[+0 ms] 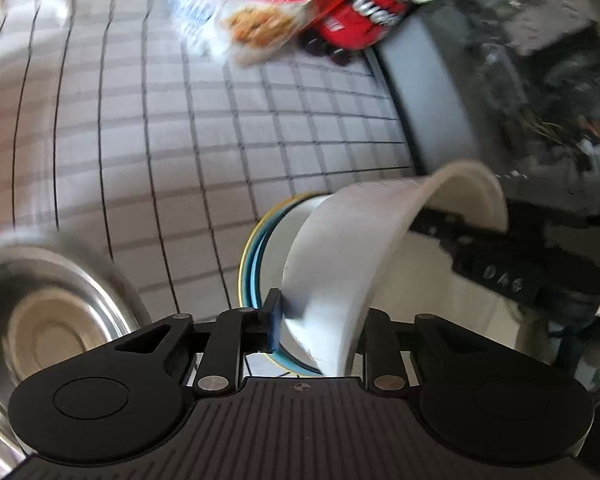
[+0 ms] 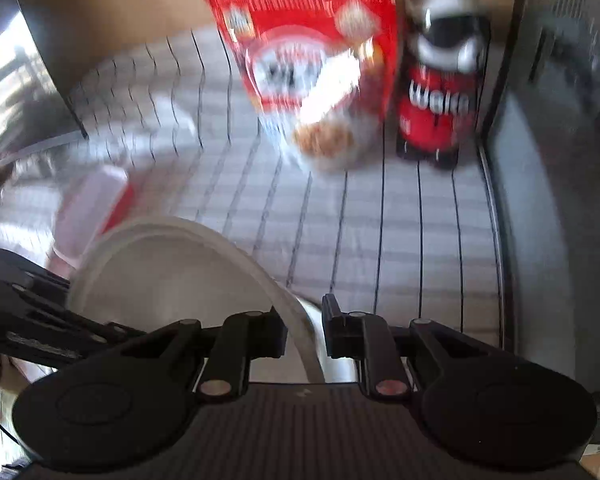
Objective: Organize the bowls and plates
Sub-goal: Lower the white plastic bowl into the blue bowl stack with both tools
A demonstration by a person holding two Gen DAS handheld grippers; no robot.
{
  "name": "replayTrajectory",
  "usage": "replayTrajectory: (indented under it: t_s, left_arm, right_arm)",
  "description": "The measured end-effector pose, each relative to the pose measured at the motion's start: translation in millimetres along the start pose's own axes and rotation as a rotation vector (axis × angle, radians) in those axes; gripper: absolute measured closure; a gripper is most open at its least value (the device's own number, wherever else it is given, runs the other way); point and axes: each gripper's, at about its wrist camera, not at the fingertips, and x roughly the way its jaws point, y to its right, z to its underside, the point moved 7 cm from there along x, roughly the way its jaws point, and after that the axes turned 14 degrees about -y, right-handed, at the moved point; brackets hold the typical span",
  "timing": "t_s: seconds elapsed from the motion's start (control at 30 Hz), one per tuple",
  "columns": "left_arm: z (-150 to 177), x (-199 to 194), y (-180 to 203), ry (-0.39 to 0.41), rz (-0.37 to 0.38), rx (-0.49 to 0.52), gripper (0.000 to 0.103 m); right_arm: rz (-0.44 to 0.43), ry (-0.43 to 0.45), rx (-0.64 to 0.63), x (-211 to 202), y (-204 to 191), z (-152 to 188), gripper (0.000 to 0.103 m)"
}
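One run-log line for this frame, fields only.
left gripper: shut on white bowl | right gripper: shut on same bowl's rim | bowl tilted above stacked plates | steel bowl at left

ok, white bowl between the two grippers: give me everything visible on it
The white bowl is plain, matte and unpatterned, plastic or ceramic by its look, and seems empty. It is tipped on its side above the stacked plates, mouth toward the right gripper. Both grippers clamp its rim: the left gripper near the camera, the right on the far edge. Motion blur hides finer detail.
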Motion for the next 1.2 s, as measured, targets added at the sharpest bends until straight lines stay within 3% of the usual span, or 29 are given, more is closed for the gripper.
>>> replayTrajectory:
  t_s: [0.2,0.4,0.53,0.67,0.9,1.03,1.2]
  left_arm:
    - [14,4,-6,0.09,-0.065,-0.05,0.071]
    - [23,-10,-5,0.138,-0.088,-0.06,0.07]
    - [16,-20,-4,0.141,-0.067,-0.077,0.07]
    - [8,-12,3,0.1,-0.06,-0.095,0.07]
    - [16,13,34,0.043,-0.25,0.108,0.072]
    - [13,16,37,0.085,-0.362,0.147,0.072]
    - [8,-6,34,0.15,-0.247,0.081,0.072]
  right_arm:
    - [-0.02,-0.036,-0.081,35,3,16,0.089]
    - [-0.051,-0.026,-0.124,33,1,16,0.081]
    - [-0.051,-0.019,-0.142,25,1,16,0.072]
    - [-0.032,-0.005,-0.13,19,7,15,0.072]
    - [0.019,-0.05,-0.116,20,21,25,0.071]
    - [0.039,-0.05,-0.097,18,27,28,0.067]
    - [-0.012,0.007,-0.085,9,27,29,0.051]
